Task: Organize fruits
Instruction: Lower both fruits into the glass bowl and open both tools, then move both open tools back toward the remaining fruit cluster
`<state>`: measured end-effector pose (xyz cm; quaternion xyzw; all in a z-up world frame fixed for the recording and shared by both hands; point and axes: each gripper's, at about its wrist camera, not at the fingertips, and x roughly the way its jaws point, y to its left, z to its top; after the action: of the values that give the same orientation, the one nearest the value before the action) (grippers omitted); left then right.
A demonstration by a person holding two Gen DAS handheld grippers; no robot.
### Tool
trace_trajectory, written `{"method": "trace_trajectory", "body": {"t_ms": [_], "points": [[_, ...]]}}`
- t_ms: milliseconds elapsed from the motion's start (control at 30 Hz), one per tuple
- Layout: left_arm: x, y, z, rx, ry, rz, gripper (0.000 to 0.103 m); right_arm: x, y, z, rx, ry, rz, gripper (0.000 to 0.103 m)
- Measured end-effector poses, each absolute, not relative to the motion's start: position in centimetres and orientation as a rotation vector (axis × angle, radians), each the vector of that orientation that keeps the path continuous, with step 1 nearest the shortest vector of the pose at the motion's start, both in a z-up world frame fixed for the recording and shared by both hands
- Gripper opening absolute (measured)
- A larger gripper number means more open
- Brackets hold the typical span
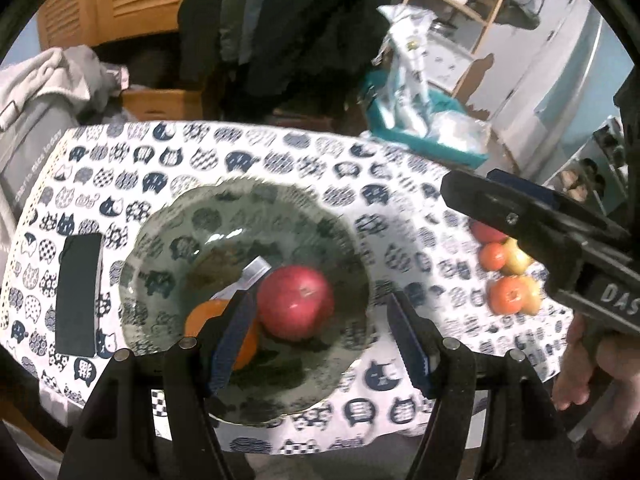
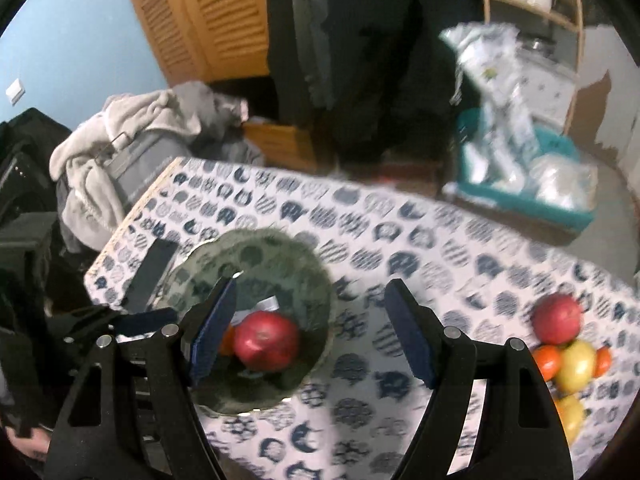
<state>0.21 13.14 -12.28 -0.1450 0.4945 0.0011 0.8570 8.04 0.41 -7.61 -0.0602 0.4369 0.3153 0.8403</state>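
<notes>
A scalloped glass bowl (image 1: 192,232) stands on the cat-print tablecloth (image 1: 280,152). In it lie a red apple (image 1: 295,306) and an orange (image 1: 208,316), which is half hidden by my left finger. My left gripper (image 1: 320,340) hovers above the bowl, open and empty. Loose fruit (image 1: 504,276) lies on the cloth at the right. My right gripper (image 2: 312,328) is also open and empty, raised over the cloth just right of the bowl (image 2: 280,256). To its right lie a red apple (image 2: 558,318), a yellow apple (image 2: 576,364) and small orange fruits (image 2: 546,360).
A black flat rectangular object (image 1: 78,292) lies on the cloth left of the bowl. Behind the table sit a teal basket of plastic bags (image 1: 420,120), a heap of grey clothes (image 2: 120,148) and wooden louvred doors (image 2: 208,16). A hand (image 1: 580,364) holds the right gripper's handle.
</notes>
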Motion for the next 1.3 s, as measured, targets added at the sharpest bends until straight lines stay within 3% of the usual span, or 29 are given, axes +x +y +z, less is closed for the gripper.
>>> {"method": "trace_trajectory", "body": {"t_ms": [533,700,1300], "points": [[0.3,8.7,-6.7,-0.271,0.933,-0.082,0.072,6.0,-6.0,-0.7,-0.061,0.733,0.637,0.078],[0.0,7.7,-5.0,-0.218,0.884,-0.068,0.077,5.3,-8.4,0.6,-0.041,0.707,0.615,0.078],[1.4,1.0,-3.5,-0.117,0.866,-0.169,0.08,5.4,-16.7,0.5,0.027,0.711,0.489,0.079]]}}
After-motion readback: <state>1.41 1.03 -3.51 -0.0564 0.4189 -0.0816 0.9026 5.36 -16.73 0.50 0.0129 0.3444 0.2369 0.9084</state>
